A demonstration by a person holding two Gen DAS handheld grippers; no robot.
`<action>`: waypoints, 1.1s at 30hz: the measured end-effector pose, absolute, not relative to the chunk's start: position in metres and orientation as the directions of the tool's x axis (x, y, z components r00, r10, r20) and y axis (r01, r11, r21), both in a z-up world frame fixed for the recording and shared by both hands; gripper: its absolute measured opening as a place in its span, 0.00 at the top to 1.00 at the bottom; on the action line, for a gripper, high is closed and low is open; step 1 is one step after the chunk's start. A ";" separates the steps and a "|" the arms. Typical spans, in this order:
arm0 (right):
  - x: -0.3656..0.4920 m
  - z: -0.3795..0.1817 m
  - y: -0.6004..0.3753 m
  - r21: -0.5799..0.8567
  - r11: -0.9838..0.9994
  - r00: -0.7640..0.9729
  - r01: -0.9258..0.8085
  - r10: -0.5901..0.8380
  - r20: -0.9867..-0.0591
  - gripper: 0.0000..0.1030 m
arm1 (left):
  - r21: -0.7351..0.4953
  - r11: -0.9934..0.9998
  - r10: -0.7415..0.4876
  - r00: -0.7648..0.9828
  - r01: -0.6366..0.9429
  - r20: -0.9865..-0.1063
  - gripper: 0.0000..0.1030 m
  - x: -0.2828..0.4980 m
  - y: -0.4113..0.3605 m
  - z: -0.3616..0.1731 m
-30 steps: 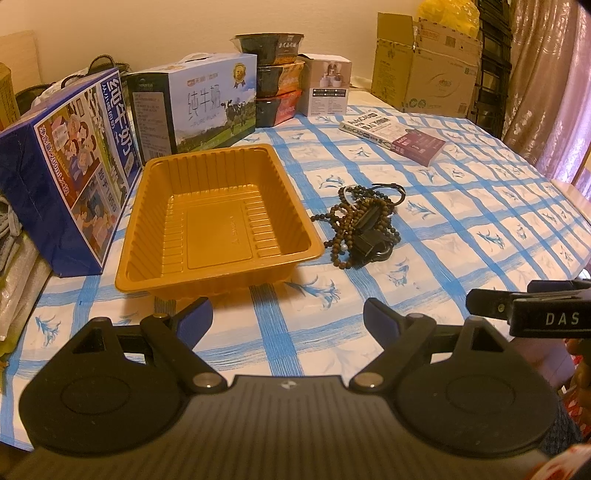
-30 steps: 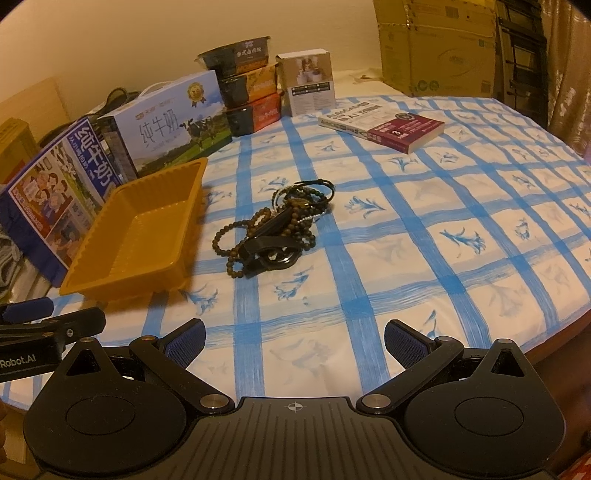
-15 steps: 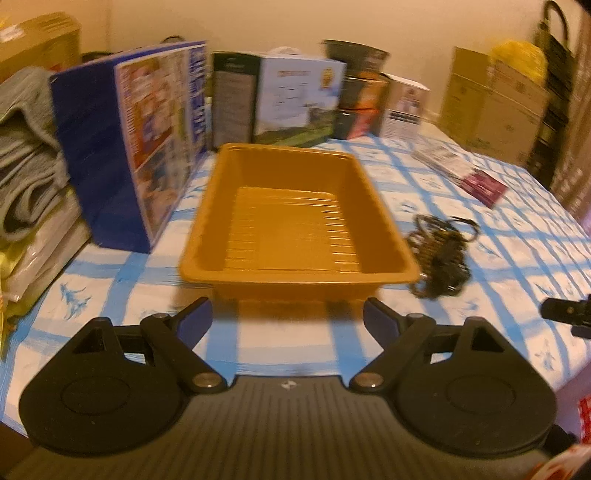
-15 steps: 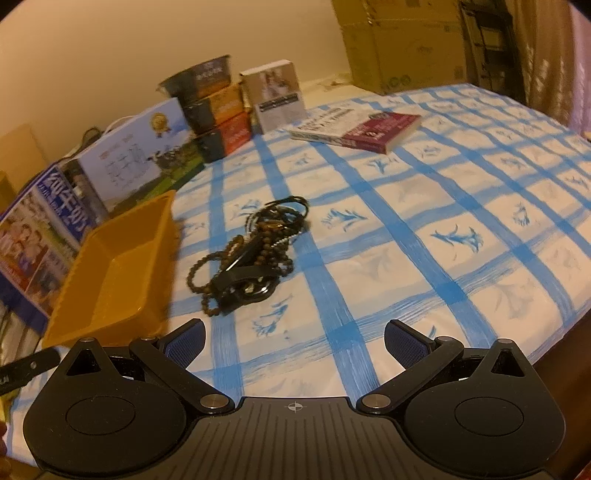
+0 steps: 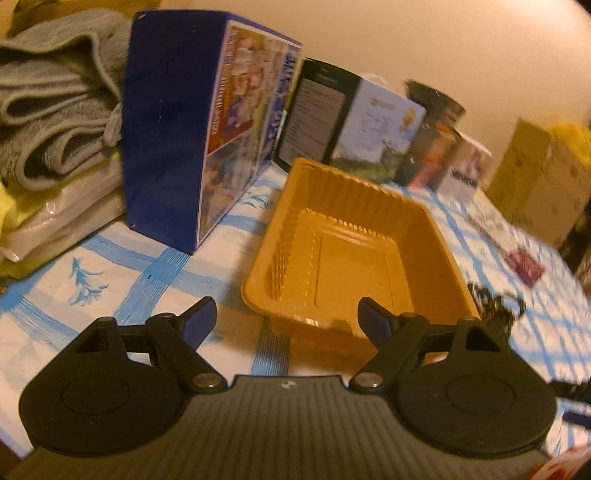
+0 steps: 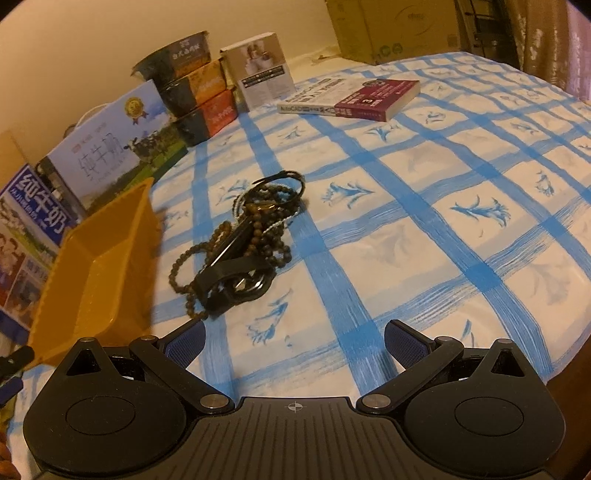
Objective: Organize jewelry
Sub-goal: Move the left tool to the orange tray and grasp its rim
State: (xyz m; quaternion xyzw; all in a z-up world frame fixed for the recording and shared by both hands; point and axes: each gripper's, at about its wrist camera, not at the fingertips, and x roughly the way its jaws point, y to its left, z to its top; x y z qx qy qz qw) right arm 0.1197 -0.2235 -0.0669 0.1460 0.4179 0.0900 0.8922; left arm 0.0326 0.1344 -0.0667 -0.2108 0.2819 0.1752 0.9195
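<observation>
An empty orange plastic tray [image 5: 343, 258] sits on the blue-checked tablecloth. My left gripper [image 5: 288, 319] hovers at the tray's near rim; its jaws are closing, still wide, and the rim's near left corner lies in the gap without touching a pad. A tangled pile of dark bead bracelets and black bands [image 6: 240, 243] lies to the right of the tray [image 6: 99, 266]. Just short of that pile, my right gripper [image 6: 293, 341] stands open with only cloth between its fingers. The pile [image 5: 493, 306] also shows blurred past the tray's right side.
A blue carton [image 5: 192, 147] and a milk box [image 5: 351, 125] stand behind the tray, with folded grey cloth [image 5: 51, 92] at far left. Stacked bowls [image 6: 192, 85], a white box [image 6: 264, 70] and a book [image 6: 354, 98] sit at the back. Cardboard boxes [image 6: 391, 26] stand beyond the table.
My left gripper has swung left, dropped and rolled, so the tray now sits tilted just ahead of it. My right gripper has sunk closer to the bead pile.
</observation>
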 end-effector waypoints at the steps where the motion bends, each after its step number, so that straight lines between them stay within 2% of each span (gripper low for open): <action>1: 0.122 -0.068 -0.223 0.332 0.943 0.640 -0.031 0.274 -0.718 0.00 | -0.301 0.842 0.206 0.782 -0.447 -0.588 0.21 0.036 0.136 -0.069; 7: 0.134 -0.073 -0.221 0.322 0.946 0.630 -0.022 0.263 -0.730 0.00 | -0.348 0.810 0.223 0.797 -0.472 -0.562 0.23 0.054 0.143 -0.083; 12: 0.141 -0.081 -0.217 0.259 0.966 0.614 -0.028 0.221 -0.758 0.00 | -0.358 0.805 0.227 0.803 -0.473 -0.551 0.32 0.068 0.142 -0.092; 16: 0.144 -0.086 -0.218 0.258 0.966 0.610 -0.024 0.219 -0.761 0.00 | -0.333 0.813 0.249 0.803 -0.477 -0.542 0.35 0.076 0.138 -0.098; 18: 0.146 -0.088 -0.218 0.264 0.964 0.606 -0.024 0.224 -0.763 0.00 | -0.320 0.820 0.254 0.802 -0.475 -0.541 0.44 0.080 0.137 -0.101; 19: 0.147 -0.089 -0.218 0.265 0.964 0.604 -0.025 0.225 -0.765 0.00 | -0.311 0.825 0.255 0.801 -0.473 -0.542 0.46 0.082 0.136 -0.103; 22: 0.148 -0.092 -0.217 0.265 0.964 0.600 -0.027 0.228 -0.767 0.00 | -0.280 0.830 0.280 0.795 -0.482 -0.538 0.47 0.085 0.133 -0.106; 28: 0.149 -0.095 -0.218 0.265 0.964 0.598 -0.029 0.229 -0.768 0.00 | -0.228 0.861 0.288 0.806 -0.454 -0.517 0.78 0.089 0.129 -0.109; 29: 0.148 -0.094 -0.218 0.262 0.965 0.601 -0.030 0.227 -0.766 0.00 | -0.221 0.871 0.281 0.813 -0.440 -0.510 0.88 0.089 0.129 -0.109; 30: 0.148 -0.094 -0.218 0.259 0.965 0.604 -0.031 0.224 -0.765 0.00 | -0.214 0.880 0.271 0.819 -0.424 -0.505 0.94 0.089 0.128 -0.108; 33: 0.147 -0.092 -0.220 0.255 0.966 0.610 -0.032 0.221 -0.761 0.00 | -0.186 0.905 0.255 0.838 -0.383 -0.483 0.98 0.088 0.124 -0.104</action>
